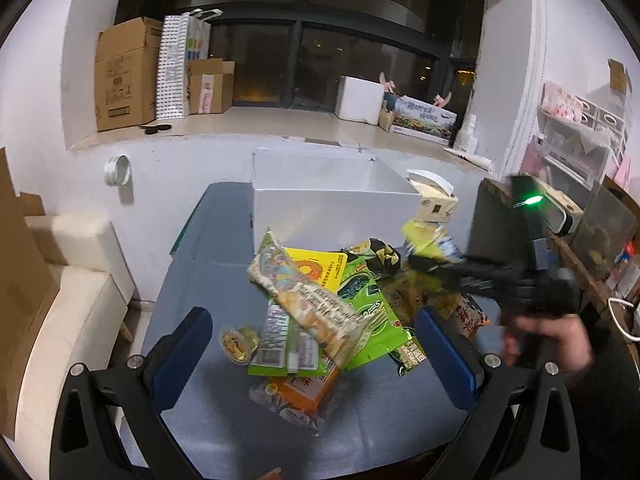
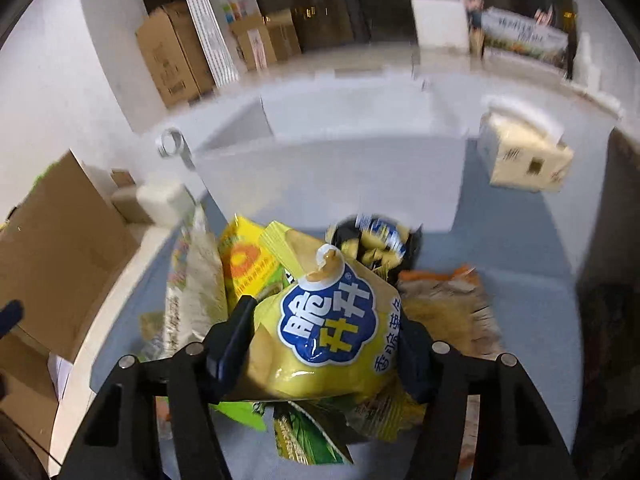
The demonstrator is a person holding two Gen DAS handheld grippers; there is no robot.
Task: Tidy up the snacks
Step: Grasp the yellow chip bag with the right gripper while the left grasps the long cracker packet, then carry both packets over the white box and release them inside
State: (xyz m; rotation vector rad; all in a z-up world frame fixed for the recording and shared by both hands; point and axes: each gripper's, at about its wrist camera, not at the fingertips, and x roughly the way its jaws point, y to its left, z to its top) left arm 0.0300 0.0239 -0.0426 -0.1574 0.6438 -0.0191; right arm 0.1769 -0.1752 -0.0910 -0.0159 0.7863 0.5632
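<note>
A heap of snack packets lies on the blue-covered table [image 1: 192,280]: a long beige packet [image 1: 308,300], a green packet [image 1: 368,324], an orange one [image 1: 304,392] and a small cup [image 1: 238,344]. My left gripper [image 1: 316,344] hovers open over the heap, its blue pads wide apart and touching nothing. My right gripper [image 2: 325,314] is shut on a puffy yellow snack bag [image 2: 280,368] with a blue cloud logo, squeezed between both pads. In the left wrist view that gripper [image 1: 418,260] reaches in from the right, blurred, with the yellow bag [image 1: 424,234] at its tips.
An open white box [image 1: 332,204] stands behind the heap, with a tissue box [image 1: 436,204] to its right. A person's hand [image 1: 548,340] holds the right gripper. A cream sofa [image 1: 72,280] is on the left, and cluttered shelves [image 1: 600,248] on the right.
</note>
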